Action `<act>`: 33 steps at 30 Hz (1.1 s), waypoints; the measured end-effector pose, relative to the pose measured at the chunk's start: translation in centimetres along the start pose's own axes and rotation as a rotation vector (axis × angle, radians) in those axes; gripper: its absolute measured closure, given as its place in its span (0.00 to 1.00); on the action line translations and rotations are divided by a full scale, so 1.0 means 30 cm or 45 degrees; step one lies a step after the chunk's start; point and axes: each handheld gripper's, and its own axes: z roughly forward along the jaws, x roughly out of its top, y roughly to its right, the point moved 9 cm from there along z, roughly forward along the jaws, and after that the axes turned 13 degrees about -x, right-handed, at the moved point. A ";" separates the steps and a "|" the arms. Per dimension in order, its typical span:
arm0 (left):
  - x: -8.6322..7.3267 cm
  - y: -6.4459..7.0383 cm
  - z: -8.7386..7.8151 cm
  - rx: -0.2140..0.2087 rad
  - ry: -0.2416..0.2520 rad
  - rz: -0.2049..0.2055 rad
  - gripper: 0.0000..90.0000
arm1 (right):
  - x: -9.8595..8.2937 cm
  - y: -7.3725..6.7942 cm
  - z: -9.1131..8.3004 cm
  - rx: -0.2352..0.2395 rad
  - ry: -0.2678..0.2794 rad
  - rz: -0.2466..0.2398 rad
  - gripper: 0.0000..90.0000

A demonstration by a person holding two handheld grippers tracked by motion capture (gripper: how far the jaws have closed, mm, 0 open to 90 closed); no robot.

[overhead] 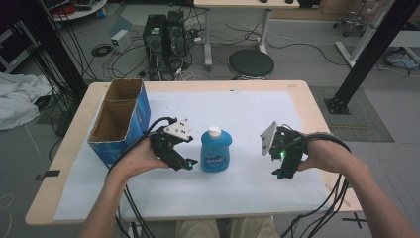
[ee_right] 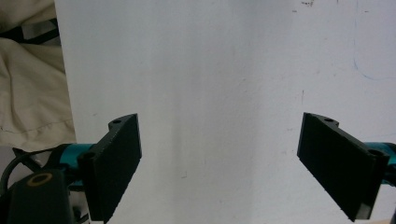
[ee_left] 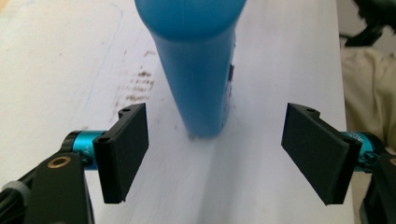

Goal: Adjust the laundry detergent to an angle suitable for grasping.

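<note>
A blue bottle (overhead: 215, 150) with a white cap stands upright in the middle of the white sheet (overhead: 237, 114). My left gripper (overhead: 187, 163) is open just to its left, pointing at its base. In the left gripper view the blue bottle (ee_left: 198, 70) stands slightly beyond and between the two black jaws of the gripper (ee_left: 219, 156), untouched. My right gripper (overhead: 280, 172) is open to the right of the bottle, well apart from it. In the right gripper view the jaws of the gripper (ee_right: 222, 168) stand wide over bare white sheet (ee_right: 210, 70).
An open blue cardboard box (overhead: 121, 119) stands at the table's left, close behind my left hand. The wooden table edge (overhead: 302, 89) frames the sheet. Cables trail from both grippers off the front edge. A stool and computers stand on the floor beyond.
</note>
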 end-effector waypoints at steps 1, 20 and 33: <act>-0.005 0.008 -0.019 0.002 -0.043 -0.005 0.24 | 0.000 0.002 0.001 -0.003 0.001 -0.006 0.14; -0.083 0.065 -0.230 -0.023 -0.649 -0.012 0.18 | 0.013 0.008 0.019 0.008 -0.010 0.004 0.14; -0.059 0.084 -0.303 -0.047 -0.747 -0.030 0.19 | 0.020 0.016 0.022 0.001 -0.009 0.013 0.14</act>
